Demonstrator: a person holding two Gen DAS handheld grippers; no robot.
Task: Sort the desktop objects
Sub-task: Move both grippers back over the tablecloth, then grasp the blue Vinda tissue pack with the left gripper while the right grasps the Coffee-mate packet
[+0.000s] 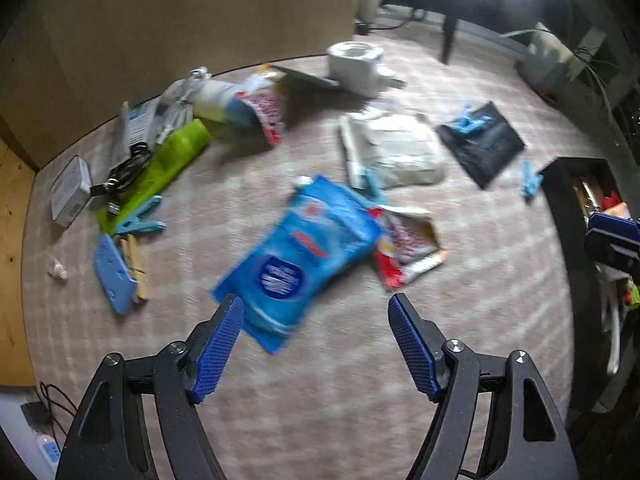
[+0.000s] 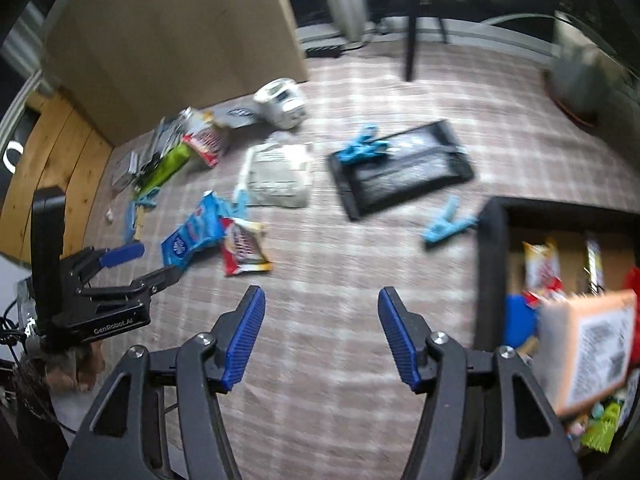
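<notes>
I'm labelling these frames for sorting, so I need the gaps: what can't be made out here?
- Printing on the blue plastic pouch: motion blur, both views.
- Contents of the black storage box: cut off by the right wrist view's edge, blurred.
- Small white scrap on the checked cloth: too small to identify.

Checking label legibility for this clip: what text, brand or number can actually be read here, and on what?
"GenRobot.AI": on the black body of the left gripper, right wrist view.
Blue pouch: round label, too blurred.
Red and white snack packet: lettering blurred.
Peach box in the black bin: printed label, unreadable.
</notes>
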